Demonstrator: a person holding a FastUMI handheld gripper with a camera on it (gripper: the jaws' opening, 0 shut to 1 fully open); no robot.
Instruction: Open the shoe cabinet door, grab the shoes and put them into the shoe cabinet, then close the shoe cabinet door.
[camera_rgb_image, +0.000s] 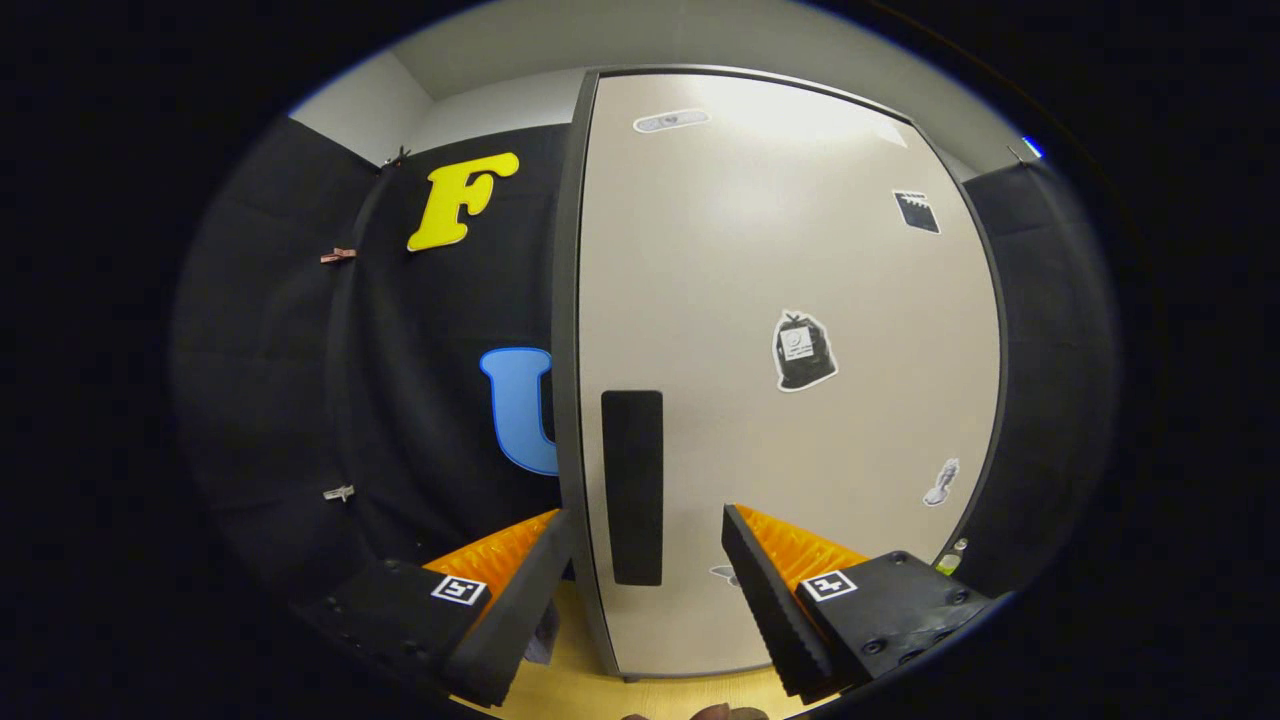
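The shoe cabinet door (780, 380) stands shut and upright, filling most of what lies ahead of the gripper (645, 530). Its dark vertical handle (632, 487) sits near the door's left edge, low down. The gripper is held level and pointed straight at it, fingers spread wide, one to each side of the handle, touching nothing. Small stickers (803, 350) dot the door face.

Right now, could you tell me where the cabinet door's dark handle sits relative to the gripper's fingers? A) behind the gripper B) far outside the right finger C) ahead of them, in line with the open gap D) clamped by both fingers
C: the dark handle on the closed cabinet door stands ahead of the open gripper, untouched.
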